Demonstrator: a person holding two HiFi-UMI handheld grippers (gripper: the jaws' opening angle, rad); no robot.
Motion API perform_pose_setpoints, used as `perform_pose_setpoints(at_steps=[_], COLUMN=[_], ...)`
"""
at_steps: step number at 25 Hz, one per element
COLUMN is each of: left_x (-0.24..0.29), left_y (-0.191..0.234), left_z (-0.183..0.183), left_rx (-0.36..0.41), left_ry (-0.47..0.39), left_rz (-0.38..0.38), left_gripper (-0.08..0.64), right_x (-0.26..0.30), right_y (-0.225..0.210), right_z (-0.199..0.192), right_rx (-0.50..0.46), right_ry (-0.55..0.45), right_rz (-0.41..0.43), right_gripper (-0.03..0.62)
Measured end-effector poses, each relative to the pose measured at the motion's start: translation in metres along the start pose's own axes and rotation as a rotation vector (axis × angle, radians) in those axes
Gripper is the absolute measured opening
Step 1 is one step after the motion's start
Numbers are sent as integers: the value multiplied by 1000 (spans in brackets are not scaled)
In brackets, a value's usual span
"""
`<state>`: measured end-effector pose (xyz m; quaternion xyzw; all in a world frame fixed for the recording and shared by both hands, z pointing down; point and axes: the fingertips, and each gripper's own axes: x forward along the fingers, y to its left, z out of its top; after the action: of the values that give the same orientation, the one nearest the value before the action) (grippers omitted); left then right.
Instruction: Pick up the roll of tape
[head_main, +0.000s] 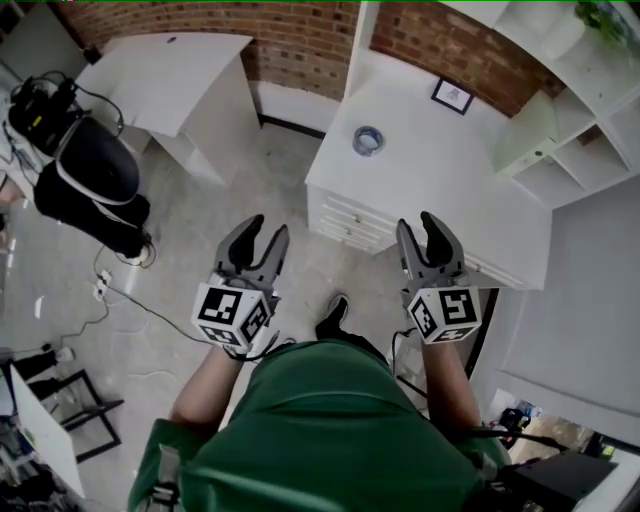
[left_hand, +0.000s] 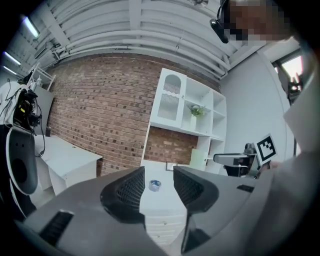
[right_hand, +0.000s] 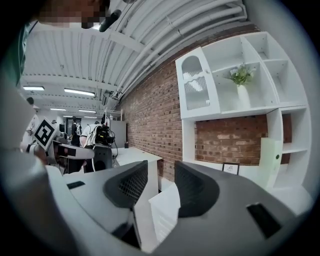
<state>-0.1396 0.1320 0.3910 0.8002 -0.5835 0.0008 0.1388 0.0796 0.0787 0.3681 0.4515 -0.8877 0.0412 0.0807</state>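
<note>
Fingers (left_hand: 131, 192) of the left gripper (head_main: 267, 228): parted a moderate way and holding nothing. The far-off roll only shows through the gap.

Roll of tape (head_main: 368, 140): lies flat on the white surface (head_main: 440, 190), towards its back left part, near the brick wall. It is well apart from both grippers and untouched. A small framed picture (head_main: 452, 95) leans further back on the right.

Fingers (right_hand: 197, 192) of the right gripper (head_main: 418, 222): likewise parted and holding nothing, with only the edge of the surface in the gap.

Progress: judged as not begun. No approach has closed on the roll, so the reach, the grasp and the lift are all left to do.

Pose: both grippers are held level in front of the body, side by side. Their fingers point forward at the surface and their marker cubes face the person. The forearms are extended. The person stands on the floor, short of the drawer front.
</note>
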Motion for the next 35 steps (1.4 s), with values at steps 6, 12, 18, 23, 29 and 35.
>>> perform_pose_setpoints(at_steps=[6, 12, 18, 23, 29, 35], left_x=[57, 91, 112, 141, 207, 260], left_y=[-12, -18, 1, 31, 80, 125], left_z=[4, 2, -5, -13, -18, -35], left_rx=[20, 24, 16, -18, -25, -48], left_ry=[24, 52, 83, 115, 145, 207], left_rz=[53, 92, 124, 86, 24, -5], left_gripper=[175, 175, 175, 175, 175, 175], right_x=[35, 71, 107, 143, 206, 274], right_y=[-51, -83, -94, -93, -99, -112], right_z=[-5, -20, -35, -44, -58, -94], right_rx=[14, 12, 22, 12, -11, -22], right_ry=[14, 52, 81, 135, 234, 352], right_rz=[65, 114, 132, 114, 88, 78], right_gripper=[178, 172, 163, 163, 163, 163])
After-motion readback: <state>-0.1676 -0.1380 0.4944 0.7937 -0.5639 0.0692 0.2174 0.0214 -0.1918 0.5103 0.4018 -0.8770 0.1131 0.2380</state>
